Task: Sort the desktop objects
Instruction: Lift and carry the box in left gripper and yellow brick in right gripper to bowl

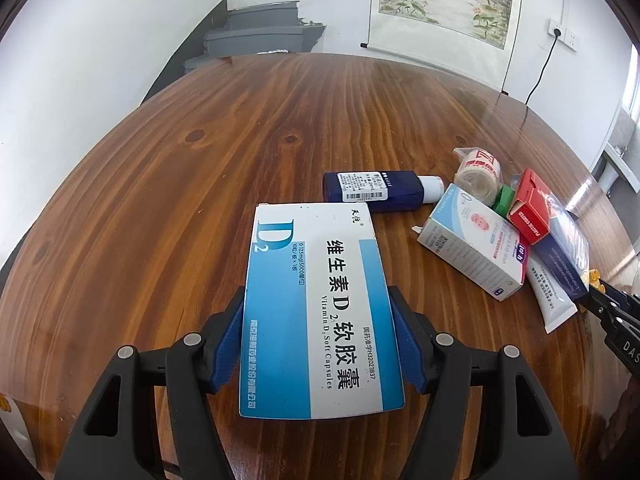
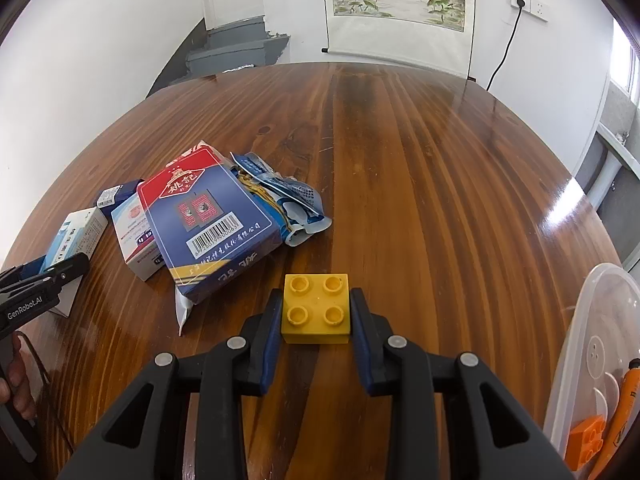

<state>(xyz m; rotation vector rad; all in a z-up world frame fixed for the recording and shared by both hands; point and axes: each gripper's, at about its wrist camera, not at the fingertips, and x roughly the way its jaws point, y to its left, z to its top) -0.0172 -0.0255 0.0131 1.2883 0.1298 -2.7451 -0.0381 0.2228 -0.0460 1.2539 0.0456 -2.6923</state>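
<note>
the yellow brick (image 2: 315, 309) sits on the table (image 2: 420, 184), studs up, between the pads of the right gripper (image 2: 315, 312), which has closed in until both pads touch its sides; it looks pinched but not lifted. the grip is low on smooth plastic, so the brick could twist or squirt out on the way up. the tub (image 2: 592, 344) at the right edge is close, and a careless swing could knock its rim. in it lie an orange brick (image 2: 586, 438) and an orange pen-like thing (image 2: 624, 412), so it probably takes the toys.

the left gripper (image 1: 316, 340) stands about half open, clamped on the sides of the vitamin box (image 1: 316, 308), which it holds near one end. the thin card could bow or pivot out of the pads. ahead lies the blue bottle (image 1: 376, 191), and to the right the heap of boxes (image 1: 476, 248) with the card pack (image 2: 208, 216) leaning on it. a nudge there would slide the pack off.
</note>
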